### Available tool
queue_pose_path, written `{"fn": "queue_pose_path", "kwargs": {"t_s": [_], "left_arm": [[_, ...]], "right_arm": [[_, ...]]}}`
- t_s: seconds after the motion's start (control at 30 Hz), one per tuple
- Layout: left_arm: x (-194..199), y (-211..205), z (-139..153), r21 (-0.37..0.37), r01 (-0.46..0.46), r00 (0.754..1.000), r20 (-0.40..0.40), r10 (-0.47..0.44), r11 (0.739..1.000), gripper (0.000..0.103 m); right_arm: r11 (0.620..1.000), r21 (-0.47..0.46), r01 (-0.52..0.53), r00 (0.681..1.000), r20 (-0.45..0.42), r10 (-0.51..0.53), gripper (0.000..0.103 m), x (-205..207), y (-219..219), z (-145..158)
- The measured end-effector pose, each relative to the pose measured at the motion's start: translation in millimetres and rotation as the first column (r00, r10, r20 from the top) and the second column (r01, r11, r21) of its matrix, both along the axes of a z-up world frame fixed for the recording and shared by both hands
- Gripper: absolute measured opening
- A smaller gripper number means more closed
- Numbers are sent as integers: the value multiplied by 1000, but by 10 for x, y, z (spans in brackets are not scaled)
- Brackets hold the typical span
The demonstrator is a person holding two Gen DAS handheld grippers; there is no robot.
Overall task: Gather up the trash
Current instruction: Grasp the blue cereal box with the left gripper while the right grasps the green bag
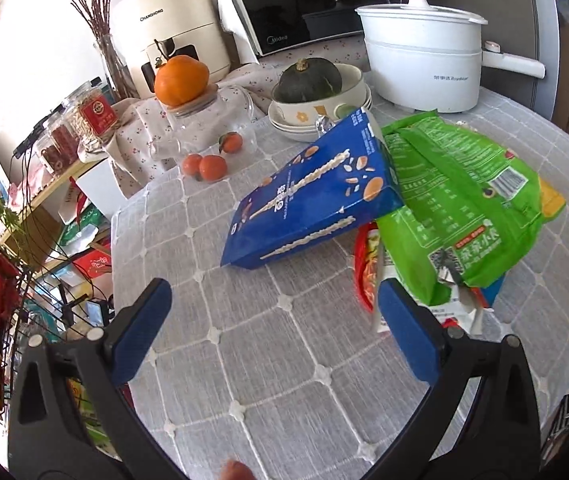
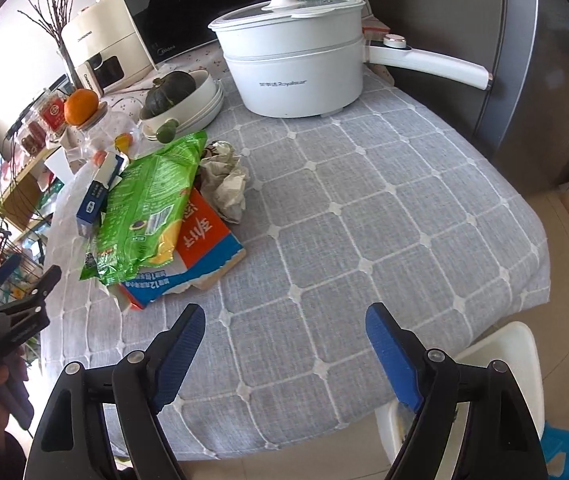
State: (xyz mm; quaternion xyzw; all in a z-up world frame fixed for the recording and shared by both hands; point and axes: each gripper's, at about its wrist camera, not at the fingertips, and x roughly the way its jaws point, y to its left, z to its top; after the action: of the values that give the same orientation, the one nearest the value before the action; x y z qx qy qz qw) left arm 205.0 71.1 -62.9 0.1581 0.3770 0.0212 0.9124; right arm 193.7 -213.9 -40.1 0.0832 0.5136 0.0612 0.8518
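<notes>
A heap of trash lies on the grey checked tablecloth [image 2: 364, 208]. In the left wrist view a blue snack box [image 1: 312, 196] leans on a green bag [image 1: 456, 200], with a red wrapper [image 1: 365, 272] under them. My left gripper [image 1: 274, 286] hovers open just before the box, nothing between its fingers. The right wrist view shows the green bag [image 2: 144, 208] on an orange and blue carton [image 2: 208, 236], crumpled paper [image 2: 224, 184] behind it and the blue box [image 2: 98, 196] at the left. My right gripper [image 2: 284, 310] is open over bare cloth, right of the heap. The left gripper [image 2: 30, 272] shows at the left edge.
A white electric pot [image 2: 292, 76] stands at the back of the table. Beside it are stacked bowls [image 1: 316, 114] holding a green squash, a glass jar [image 1: 204, 124] topped by an orange, and small tangerines [image 1: 206, 166]. A white stool [image 2: 500, 360] stands below the table's near right corner.
</notes>
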Motion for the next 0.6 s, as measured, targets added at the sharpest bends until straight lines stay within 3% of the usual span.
{"fn": "queue_pose_path", "kwargs": {"t_s": [0.2, 0.43, 0.6], "left_arm": [[265, -89, -139, 70, -18, 1000, 23, 16, 997, 102], [481, -48, -154, -16, -54, 998, 40, 55, 998, 98], [521, -191, -210, 29, -7, 999, 36, 6, 1000, 95]], "right_arm": [[997, 79, 15, 1000, -10, -14, 84, 182, 125, -80], [974, 222, 35, 999, -20, -32, 84, 334, 175, -143], [963, 263, 57, 998, -29, -51, 84, 401, 181, -198]]}}
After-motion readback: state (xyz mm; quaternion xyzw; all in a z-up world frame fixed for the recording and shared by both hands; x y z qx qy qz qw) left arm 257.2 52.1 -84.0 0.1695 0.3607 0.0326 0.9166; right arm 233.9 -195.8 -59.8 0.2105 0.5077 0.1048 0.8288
